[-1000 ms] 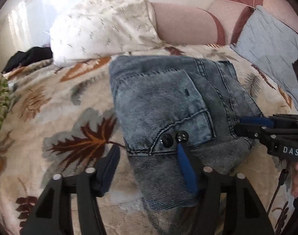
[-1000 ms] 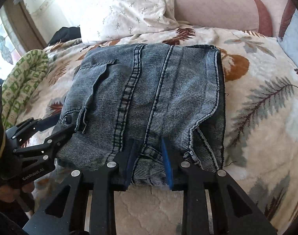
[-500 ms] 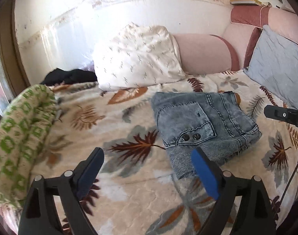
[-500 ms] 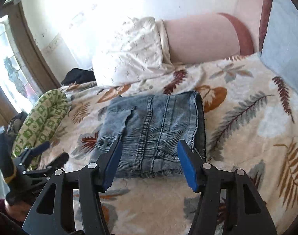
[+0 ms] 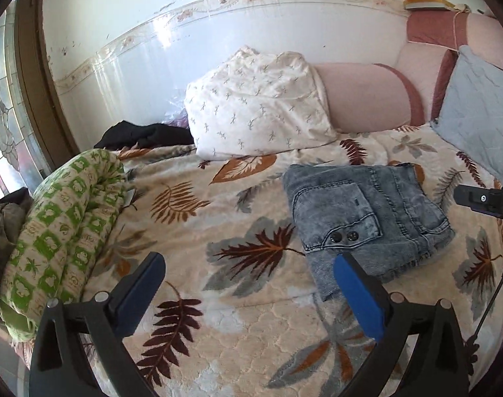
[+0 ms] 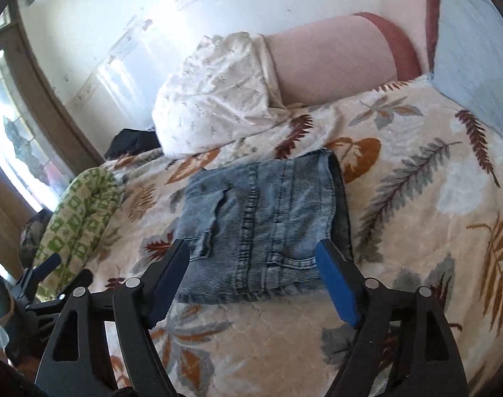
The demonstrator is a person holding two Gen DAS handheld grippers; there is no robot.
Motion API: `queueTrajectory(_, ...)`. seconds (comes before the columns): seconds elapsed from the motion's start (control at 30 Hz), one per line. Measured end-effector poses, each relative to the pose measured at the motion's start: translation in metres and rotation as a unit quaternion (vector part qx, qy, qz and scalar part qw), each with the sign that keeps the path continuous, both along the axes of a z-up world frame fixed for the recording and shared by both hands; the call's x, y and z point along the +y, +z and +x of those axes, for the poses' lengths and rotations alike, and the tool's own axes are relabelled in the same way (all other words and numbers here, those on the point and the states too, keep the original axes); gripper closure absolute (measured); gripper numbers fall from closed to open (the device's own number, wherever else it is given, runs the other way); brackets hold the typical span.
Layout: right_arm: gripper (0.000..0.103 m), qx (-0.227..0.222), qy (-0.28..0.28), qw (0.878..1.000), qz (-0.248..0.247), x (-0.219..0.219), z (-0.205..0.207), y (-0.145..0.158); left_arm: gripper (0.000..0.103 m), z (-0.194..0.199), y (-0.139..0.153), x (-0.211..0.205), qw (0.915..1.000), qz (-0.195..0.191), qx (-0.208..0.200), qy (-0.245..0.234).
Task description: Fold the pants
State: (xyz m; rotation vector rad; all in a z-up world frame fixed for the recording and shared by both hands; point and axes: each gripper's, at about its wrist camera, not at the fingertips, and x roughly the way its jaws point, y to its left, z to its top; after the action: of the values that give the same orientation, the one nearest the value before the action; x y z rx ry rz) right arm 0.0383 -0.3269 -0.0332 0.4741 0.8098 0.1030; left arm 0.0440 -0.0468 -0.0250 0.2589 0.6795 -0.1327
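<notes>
The left gripper (image 5: 248, 284) has its blue-padded fingers spread wide and still opening, with only leaf-print bedspread (image 5: 192, 218) between them; the right gripper (image 6: 251, 274) is also opening, its two fingers apart and pressing on nothing, the near edge of the pants (image 6: 261, 228) showing in the gap beyond the tips without contact. The pants, one pair of faded blue denim, lie folded into a compact stack on the bedspread, toward the middle of the bed and closer to its right side than to its left edge. Only the left view shows the top face of the stack with a pocket flap and two dark snaps (image 5: 343, 237), plus a few flat items stacked on the ledge (image 5: 423, 0) above the headboard. Only the right view shows the folded side of the stack, its layered dark edge (image 6: 341, 205) facing right. Each view catches the other gripper at its border. Both show one white patterned pillow (image 5: 258, 106), one pink bolster (image 5: 367, 99), one grey-blue cushion (image 5: 483, 112), one green-and-cream rolled blanket (image 5: 66, 231) at the left edge, and one dark garment (image 5: 145, 134) by the far wall.
</notes>
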Motion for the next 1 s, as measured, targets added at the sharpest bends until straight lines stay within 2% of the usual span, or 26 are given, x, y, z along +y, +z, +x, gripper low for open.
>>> queueTrajectory(0.3, 0.024, 0.031, -0.027, 0.999, 0.014, -0.020, 0.021, -0.014, 0.000, 0.019, -0.021, -0.005, 0.9986, -0.012, 0.052, -0.001)
queueTrajectory(0.57, 0.024, 0.044, -0.035, 0.998, 0.019, -0.025, 0.032, -0.021, 0.000, 0.033, -0.029, -0.009, 0.9979, -0.010, 0.065, -0.002)
queueTrajectory(0.8, 0.024, 0.060, -0.041, 0.997, 0.033, -0.035, 0.042, -0.029, 0.000, 0.070, -0.042, 0.001, 0.9914, -0.033, 0.127, 0.000)
queueTrajectory(1.0, 0.024, 0.068, -0.065, 0.994, 0.059, -0.058, 0.047, -0.034, 0.000, 0.093, -0.042, 0.010, 0.9895, -0.041, 0.138, 0.014)
